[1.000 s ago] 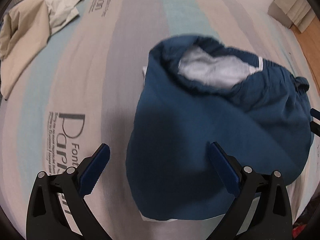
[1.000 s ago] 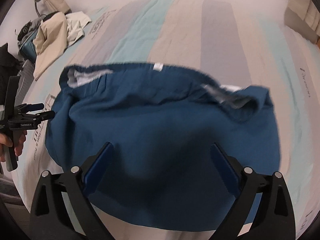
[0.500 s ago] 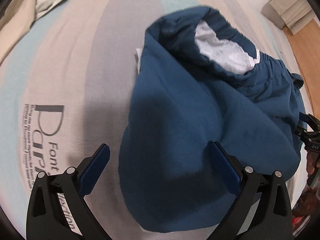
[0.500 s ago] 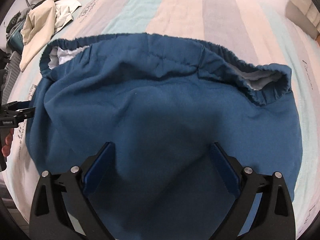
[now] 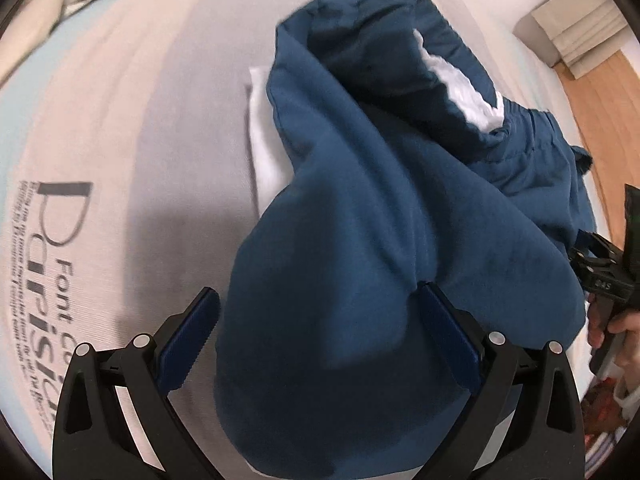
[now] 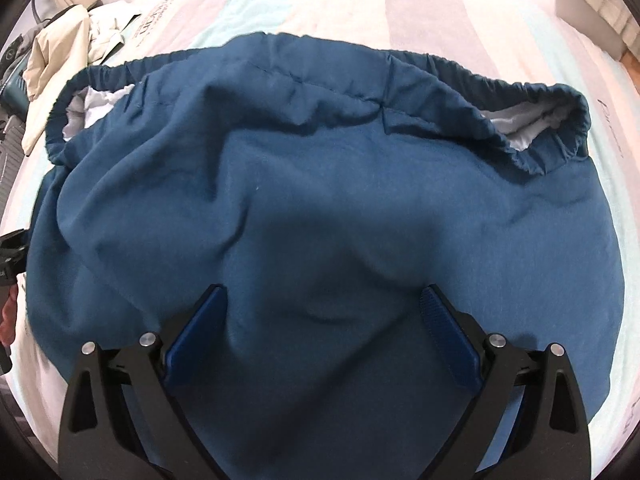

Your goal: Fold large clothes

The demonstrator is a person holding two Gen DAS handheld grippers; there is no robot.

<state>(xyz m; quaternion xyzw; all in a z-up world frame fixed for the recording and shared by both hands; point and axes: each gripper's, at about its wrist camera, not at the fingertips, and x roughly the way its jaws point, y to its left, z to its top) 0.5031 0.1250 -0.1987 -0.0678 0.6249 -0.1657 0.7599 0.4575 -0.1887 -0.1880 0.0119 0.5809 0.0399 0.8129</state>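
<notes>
A dark blue garment [image 5: 380, 220] with an elastic waistband and white lining lies bunched on a striped bedsheet [image 5: 120, 120]. It fills the right wrist view [image 6: 340, 200], waistband at the far side. My left gripper [image 5: 316, 336] is open, its jaws spread over the garment's near left edge. My right gripper [image 6: 324, 324] is open, its jaws spread over the garment's near middle. The right gripper also shows at the right edge of the left wrist view [image 5: 600, 276], by the garment's side. Whether either touches the cloth I cannot tell.
A beige and white pile of clothes [image 6: 60, 56] lies at the bed's far left corner. A white cloth [image 5: 264, 152] pokes out under the blue garment. Folded beige items [image 5: 576, 28] sit beyond the bed, beside a wooden floor [image 5: 600, 128].
Both grippers have moved in closer and lower over the blue garment, which has settled flatter on the bed with its waistband spread wide. Both stay open.
</notes>
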